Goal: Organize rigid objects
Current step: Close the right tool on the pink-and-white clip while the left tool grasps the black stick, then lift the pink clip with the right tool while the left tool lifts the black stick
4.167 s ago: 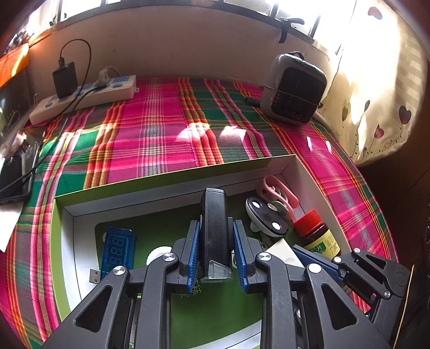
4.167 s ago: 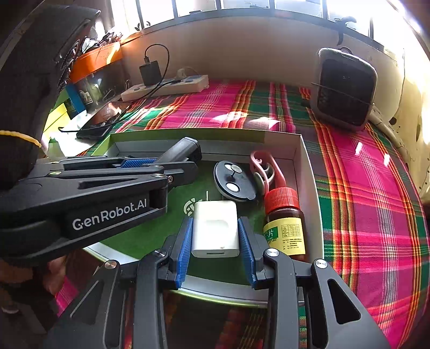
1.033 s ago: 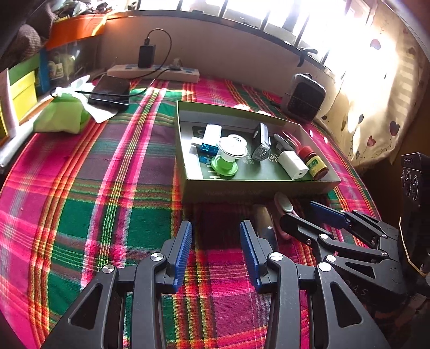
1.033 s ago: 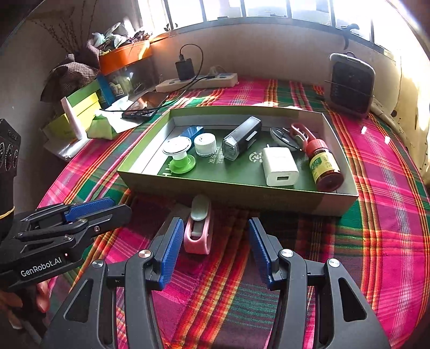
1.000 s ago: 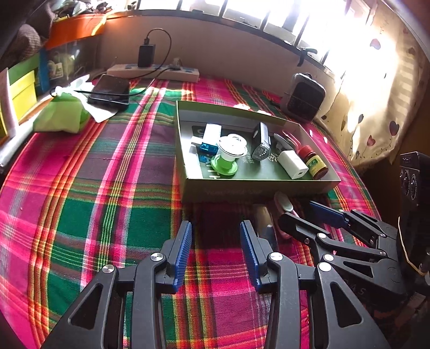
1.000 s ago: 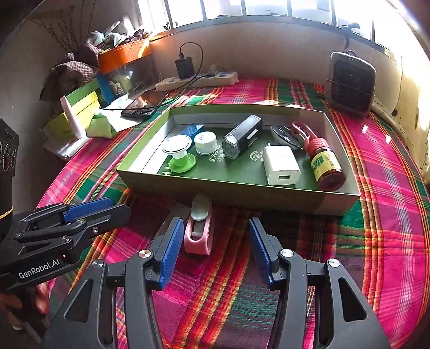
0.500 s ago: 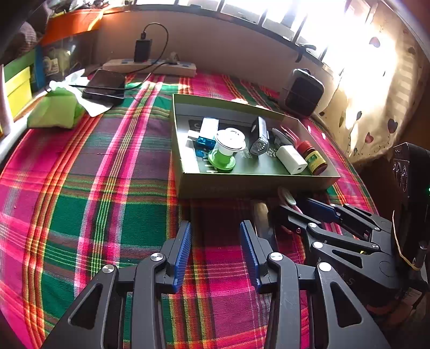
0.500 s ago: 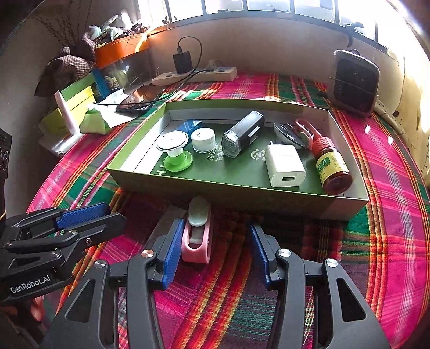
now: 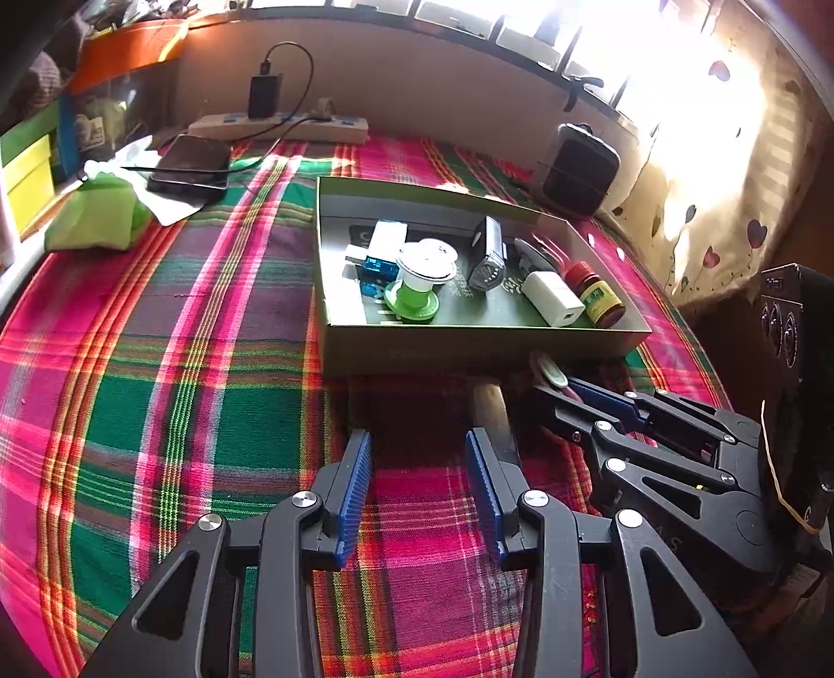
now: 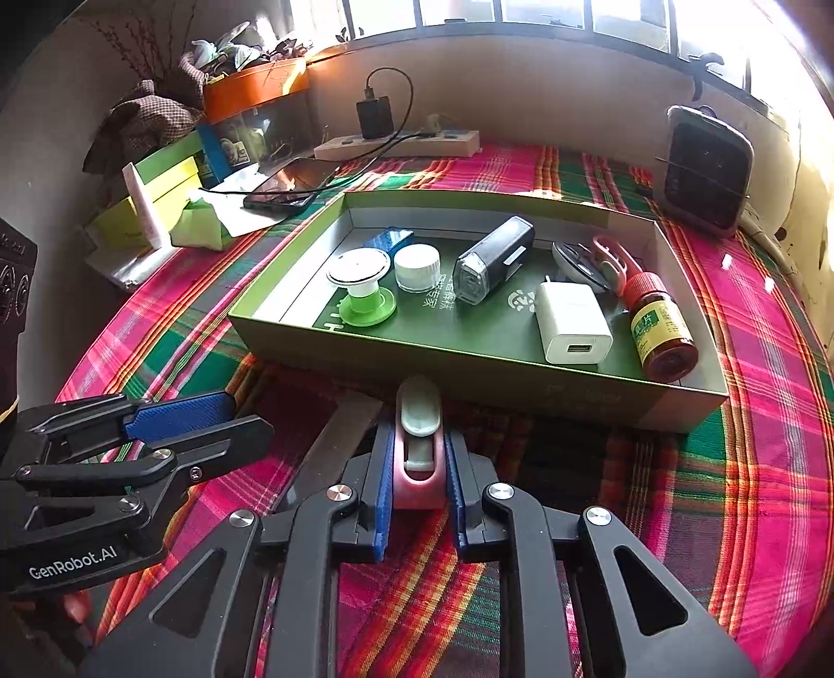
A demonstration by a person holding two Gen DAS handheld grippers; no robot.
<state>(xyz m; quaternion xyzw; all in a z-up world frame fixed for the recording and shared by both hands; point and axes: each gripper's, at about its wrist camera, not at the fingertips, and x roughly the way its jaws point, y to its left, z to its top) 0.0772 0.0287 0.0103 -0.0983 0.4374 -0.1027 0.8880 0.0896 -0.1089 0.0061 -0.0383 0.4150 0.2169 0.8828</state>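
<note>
Both tongs near box (image 10: 469,360) — right tongs (image 10: 417,490) grip pink clip (image 10: 419,464), left tongs (image 9: 417,485) gape empty.

Strong daylight pours through the windows (image 10: 521,13) at top & blows out to white at upper right in both views, w/ glare washing over the curtain (image 9: 730,172). The green box (image 9: 469,344) casts a dark shadow onto the plaid cloth (image 9: 156,365) in front. Fisheye bending curves edges, corners go black; focus mostly sharp.
</note>
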